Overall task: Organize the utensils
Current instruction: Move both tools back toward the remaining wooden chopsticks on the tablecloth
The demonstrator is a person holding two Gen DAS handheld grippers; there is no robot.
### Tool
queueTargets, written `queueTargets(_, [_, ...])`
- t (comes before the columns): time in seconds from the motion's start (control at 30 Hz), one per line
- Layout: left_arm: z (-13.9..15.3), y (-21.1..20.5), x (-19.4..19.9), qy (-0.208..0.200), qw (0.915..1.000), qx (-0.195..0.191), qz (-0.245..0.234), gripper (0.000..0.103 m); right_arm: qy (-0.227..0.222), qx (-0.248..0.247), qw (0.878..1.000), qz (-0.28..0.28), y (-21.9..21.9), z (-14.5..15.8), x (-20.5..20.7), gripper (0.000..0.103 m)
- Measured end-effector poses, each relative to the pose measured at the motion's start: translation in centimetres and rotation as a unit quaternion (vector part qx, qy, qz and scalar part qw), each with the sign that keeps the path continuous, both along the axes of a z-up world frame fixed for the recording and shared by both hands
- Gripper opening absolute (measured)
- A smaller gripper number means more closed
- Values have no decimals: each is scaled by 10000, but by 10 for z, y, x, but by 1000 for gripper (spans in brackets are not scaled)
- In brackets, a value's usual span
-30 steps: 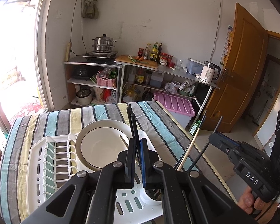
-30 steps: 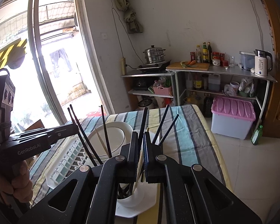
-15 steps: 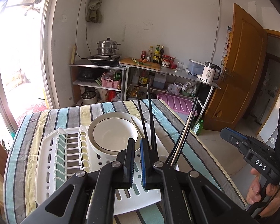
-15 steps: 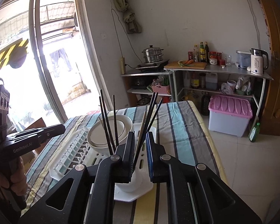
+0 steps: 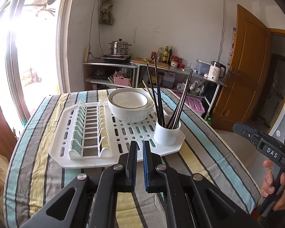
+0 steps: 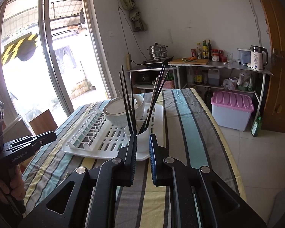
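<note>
Several dark chopsticks (image 5: 158, 102) stand upright in a white utensil cup (image 5: 167, 133) at the near right corner of a white dish rack (image 5: 85, 152). The cup (image 6: 141, 138) and chopsticks (image 6: 128, 104) also show in the right wrist view. My left gripper (image 5: 139, 144) is slightly open and empty, just short of the rack's near edge. My right gripper (image 6: 143, 138) is slightly open and empty, close in front of the cup. Each gripper appears in the other's view, the right (image 5: 264, 146) and the left (image 6: 28, 144).
Stacked white bowls (image 5: 131, 104) sit on the rack behind the cup. The rack lies on a striped tablecloth (image 5: 199, 152). Beyond the table are metal shelves with a steamer pot (image 5: 119, 47), bottles, a kettle (image 5: 216, 72), a pink-lidded bin (image 6: 231, 110) and a wooden door (image 5: 245, 72).
Both grippers have pulled back and away from the cup and opened a little. The chopsticks now stand free in the cup.
</note>
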State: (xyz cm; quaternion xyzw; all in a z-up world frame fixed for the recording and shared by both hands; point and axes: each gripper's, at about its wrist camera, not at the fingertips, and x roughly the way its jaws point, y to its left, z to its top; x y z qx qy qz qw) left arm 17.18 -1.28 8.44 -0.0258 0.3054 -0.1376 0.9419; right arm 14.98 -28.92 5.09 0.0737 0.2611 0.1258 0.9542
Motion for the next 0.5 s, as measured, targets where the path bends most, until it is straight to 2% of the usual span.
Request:
queueTargets(0.13, [-15,11,-28,83,9999,-31,113,5,100,-24,9999,120,8,-12,-23,13])
queueTargets(0.27, [-28,16,-52,123,9996,157,192,5,233,6,9995,209,14,-26,-41,14])
queueTargets(0.5, [-45,31,-71,285,9990,158,308,5,460,-1,9981,404,27,-44,-53,14])
